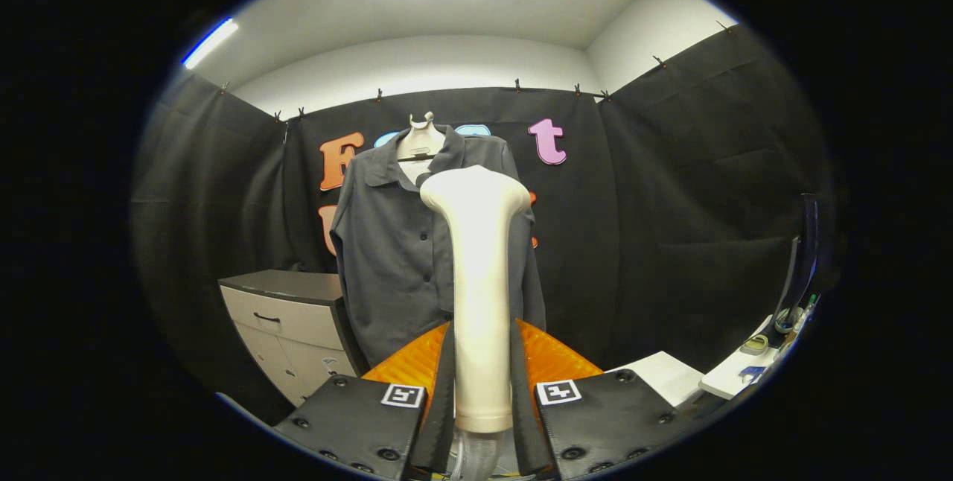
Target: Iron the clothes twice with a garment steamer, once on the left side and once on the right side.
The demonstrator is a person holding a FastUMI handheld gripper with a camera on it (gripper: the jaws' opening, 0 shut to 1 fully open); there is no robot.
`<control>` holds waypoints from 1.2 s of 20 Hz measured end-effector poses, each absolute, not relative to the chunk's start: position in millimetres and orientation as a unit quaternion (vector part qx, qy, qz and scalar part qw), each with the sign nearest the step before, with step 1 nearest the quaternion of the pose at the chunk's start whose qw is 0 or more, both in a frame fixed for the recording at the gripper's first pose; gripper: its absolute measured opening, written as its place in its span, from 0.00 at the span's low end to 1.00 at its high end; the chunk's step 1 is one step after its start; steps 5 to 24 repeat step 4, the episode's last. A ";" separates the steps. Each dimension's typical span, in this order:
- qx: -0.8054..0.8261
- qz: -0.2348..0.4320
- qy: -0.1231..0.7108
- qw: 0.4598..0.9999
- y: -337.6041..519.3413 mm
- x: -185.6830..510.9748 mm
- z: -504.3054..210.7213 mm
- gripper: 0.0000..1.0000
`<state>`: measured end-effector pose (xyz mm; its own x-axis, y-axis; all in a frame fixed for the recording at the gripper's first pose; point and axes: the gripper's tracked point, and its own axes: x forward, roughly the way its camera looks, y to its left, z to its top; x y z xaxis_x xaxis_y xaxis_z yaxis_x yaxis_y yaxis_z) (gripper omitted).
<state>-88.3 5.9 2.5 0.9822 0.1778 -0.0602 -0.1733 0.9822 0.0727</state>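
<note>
A booth draped in black cloth under a white ceiling, with a pale drawer cabinet [287, 325] low beside the clothes. A dark grey button-up shirt [387, 243] hangs on a hanger [421, 140] against the back wall, beyond the fingers. The gripper [482, 384] is clamped on the handle of a cream garment steamer [480, 272], which stands upright between both fingers, its head level with the shirt's chest but apparently short of the fabric. To iron well, likely bring the head close on one side and draw it steadily along the cloth.

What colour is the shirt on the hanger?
Dark grey, plain, with dark buttons, in the gripper view. The shirt hangs beyond the steamer clamped in the gripper.
</note>
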 end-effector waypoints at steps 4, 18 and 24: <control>0.033 0.089 0.035 0.995 8.5 -86.7 2.3 0.41; 0.033 0.089 0.035 0.995 8.5 -86.7 2.3 0.41; 0.033 0.089 0.035 0.995 8.5 -86.7 2.3 0.41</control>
